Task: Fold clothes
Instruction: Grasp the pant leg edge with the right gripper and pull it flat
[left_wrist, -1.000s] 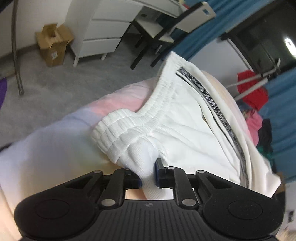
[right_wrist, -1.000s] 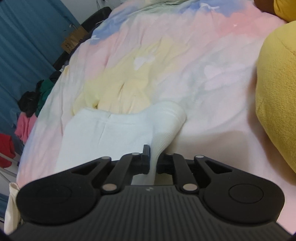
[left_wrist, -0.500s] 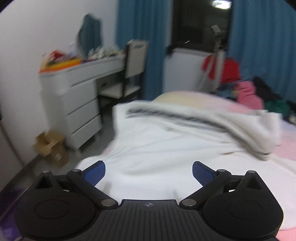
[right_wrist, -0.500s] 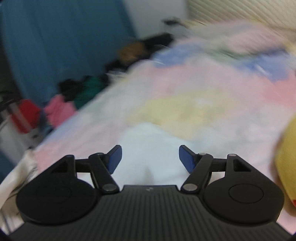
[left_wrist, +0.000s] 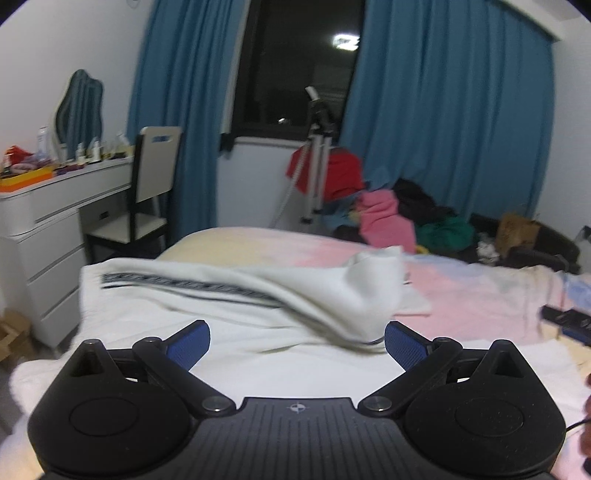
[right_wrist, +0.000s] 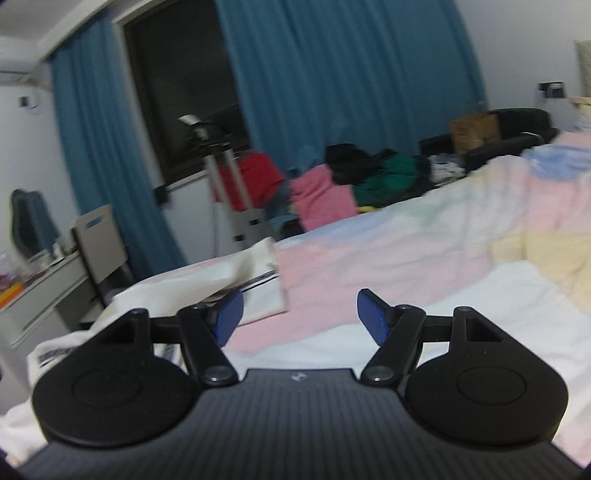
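Blue curtains (left_wrist: 443, 122) hang on both sides of a dark window (left_wrist: 295, 62) at the far wall of the bedroom. A bed (left_wrist: 472, 288) under a pastel pink, yellow and blue cover fills the lower part of both views. Left of it stands a white table (left_wrist: 62, 206) with drawers and small clutter on top, and a chair (left_wrist: 147, 195) is drawn up to it. Beyond the foot of the bed a heap of red, pink, green and black clothes (left_wrist: 391, 210) lies beside a white tripod stand (left_wrist: 314, 173).

The white trousers (left_wrist: 236, 295), with a dark patterned stripe along the side, lie spread over the near part of the bed, one end humped up and blurred; the right wrist view shows them at lower left (right_wrist: 207, 280).

The left tongs (left_wrist: 297, 341) are spread wide, blue pads apart and empty, above the white cloth. The right tongs (right_wrist: 300, 315) are likewise wide apart, gripping nothing, over the pink cover.
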